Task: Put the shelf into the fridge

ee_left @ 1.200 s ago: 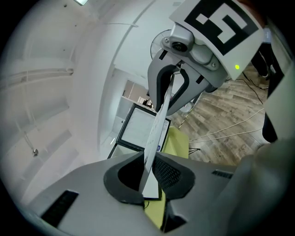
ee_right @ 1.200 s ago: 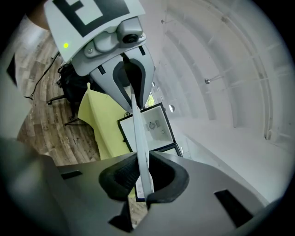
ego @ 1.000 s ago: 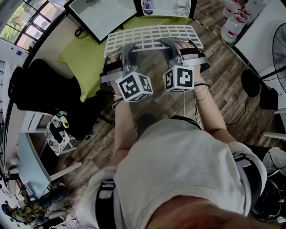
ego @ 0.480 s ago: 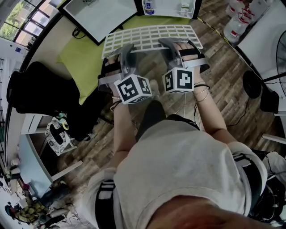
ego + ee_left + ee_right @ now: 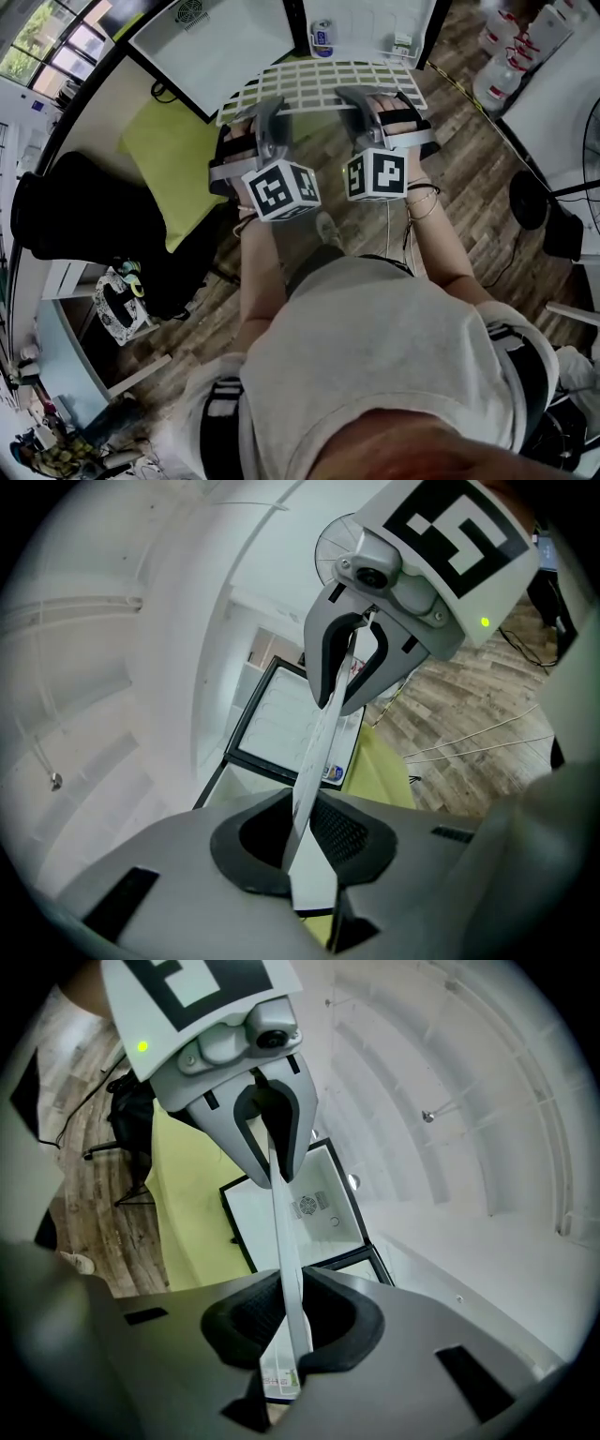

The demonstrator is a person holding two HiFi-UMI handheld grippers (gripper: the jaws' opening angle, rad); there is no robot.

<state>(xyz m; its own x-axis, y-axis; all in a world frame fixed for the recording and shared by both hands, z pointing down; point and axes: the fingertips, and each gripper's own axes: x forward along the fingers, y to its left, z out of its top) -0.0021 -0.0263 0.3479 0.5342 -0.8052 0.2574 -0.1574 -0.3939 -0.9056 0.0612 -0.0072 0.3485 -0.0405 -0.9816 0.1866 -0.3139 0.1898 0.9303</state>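
Head view: we hold the shelf [image 5: 319,84] flat, its long axis left to right, its far edge at the open fridge [image 5: 361,14]. Left gripper view: left tongs [image 5: 305,855] clamp its near edge. Right gripper view: right tongs [image 5: 281,1340] likewise.

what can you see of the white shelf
The shelf is a flat white rectangular grid of small open cells, plastic or coated wire by its look. It is held about level above the wooden floor and a lime-green mat. Its near edge is clamped by the left gripper and the right gripper. Nothing else touches it.
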